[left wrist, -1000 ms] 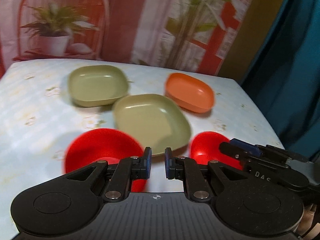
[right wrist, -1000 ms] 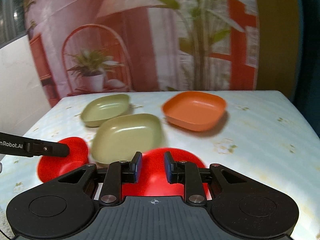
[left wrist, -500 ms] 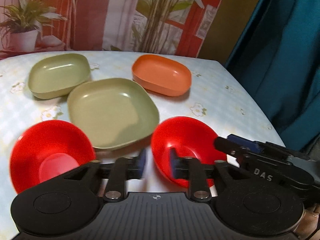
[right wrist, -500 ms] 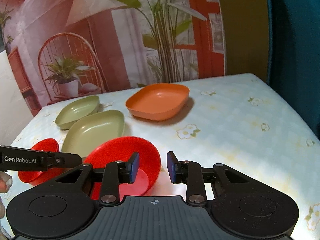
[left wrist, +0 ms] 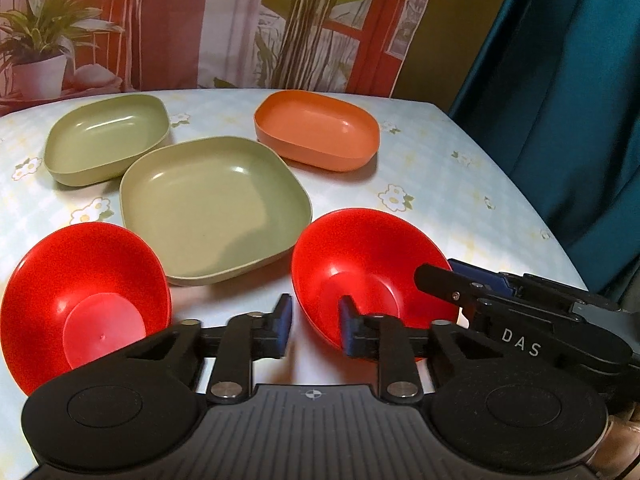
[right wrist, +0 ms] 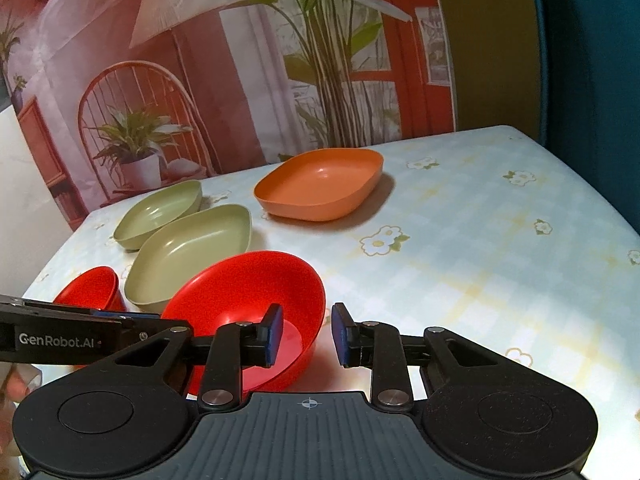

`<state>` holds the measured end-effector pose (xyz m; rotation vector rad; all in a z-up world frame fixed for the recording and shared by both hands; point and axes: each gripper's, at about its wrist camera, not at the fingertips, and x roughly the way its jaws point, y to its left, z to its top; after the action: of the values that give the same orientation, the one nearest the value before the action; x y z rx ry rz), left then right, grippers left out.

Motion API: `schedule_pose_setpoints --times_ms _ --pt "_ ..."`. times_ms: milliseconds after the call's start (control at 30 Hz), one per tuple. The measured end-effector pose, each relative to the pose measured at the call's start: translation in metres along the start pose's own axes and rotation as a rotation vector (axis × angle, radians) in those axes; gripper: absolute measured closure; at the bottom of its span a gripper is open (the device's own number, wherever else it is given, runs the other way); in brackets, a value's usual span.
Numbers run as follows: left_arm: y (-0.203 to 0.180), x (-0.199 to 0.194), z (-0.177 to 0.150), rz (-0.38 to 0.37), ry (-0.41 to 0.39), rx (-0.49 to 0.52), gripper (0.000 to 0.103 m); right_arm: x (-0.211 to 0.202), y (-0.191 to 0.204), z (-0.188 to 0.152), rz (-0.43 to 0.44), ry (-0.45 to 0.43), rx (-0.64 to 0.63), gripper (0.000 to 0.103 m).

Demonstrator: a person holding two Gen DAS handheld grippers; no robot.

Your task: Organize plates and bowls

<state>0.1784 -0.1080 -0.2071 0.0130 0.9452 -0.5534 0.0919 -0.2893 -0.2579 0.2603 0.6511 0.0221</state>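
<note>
A red bowl (left wrist: 372, 264) (right wrist: 240, 288) sits at the near edge of the table. My left gripper (left wrist: 315, 330) straddles its left rim, jaws closing, and a gap still shows beside the pads. My right gripper (right wrist: 307, 334) straddles the opposite rim, jaws closing slightly, pads clear of the rim. Each gripper shows in the other's view: right gripper (left wrist: 444, 274), left gripper (right wrist: 152, 318). A second red bowl (left wrist: 84, 296) (right wrist: 90, 290) stands to the left. Behind lie a large green plate (left wrist: 212, 204), a smaller green dish (left wrist: 106, 136) and an orange dish (left wrist: 316, 128).
The table (left wrist: 440, 184) wears a pale flowered cloth. Its right edge falls off toward a teal curtain (left wrist: 580, 100). A printed backdrop (right wrist: 200, 80) of plants and a chair stands right behind the far edge. A hand (left wrist: 624, 444) shows at the lower right.
Both grippers came down and closer to the right-hand red bowl. My left gripper swung right from between the two red bowls onto this bowl's rim, and its jaws stand wider than a second ago.
</note>
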Motion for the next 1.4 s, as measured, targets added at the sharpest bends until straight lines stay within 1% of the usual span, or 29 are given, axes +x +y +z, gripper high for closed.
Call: schedule_pose_setpoints --times_ms 167,367,667,867,1033,1167,1400 --pt "-0.001 0.002 -0.001 0.007 0.004 0.002 0.085 0.002 -0.002 -0.002 0.015 0.005 0.005 0.078" --pt "0.000 0.002 -0.002 0.002 0.001 -0.003 0.086 0.003 -0.004 -0.002 0.023 0.013 0.014 0.084" --pt "0.000 -0.002 -0.003 -0.009 -0.003 -0.013 0.086 0.002 -0.003 -0.002 0.022 0.021 0.013 0.087" --pt "-0.001 -0.012 -0.004 -0.016 -0.033 -0.002 0.085 -0.003 0.001 0.001 0.017 0.010 -0.002 0.087" --pt "0.002 -0.029 -0.003 -0.025 -0.076 0.012 0.085 -0.012 0.008 0.012 0.020 -0.013 -0.023 0.087" --pt "0.012 -0.045 0.000 -0.033 -0.114 -0.008 0.085 -0.017 0.021 0.024 0.032 -0.032 -0.046 0.087" --pt "0.033 -0.068 0.002 0.003 -0.154 -0.040 0.085 -0.015 0.053 0.038 0.072 -0.039 -0.085 0.087"
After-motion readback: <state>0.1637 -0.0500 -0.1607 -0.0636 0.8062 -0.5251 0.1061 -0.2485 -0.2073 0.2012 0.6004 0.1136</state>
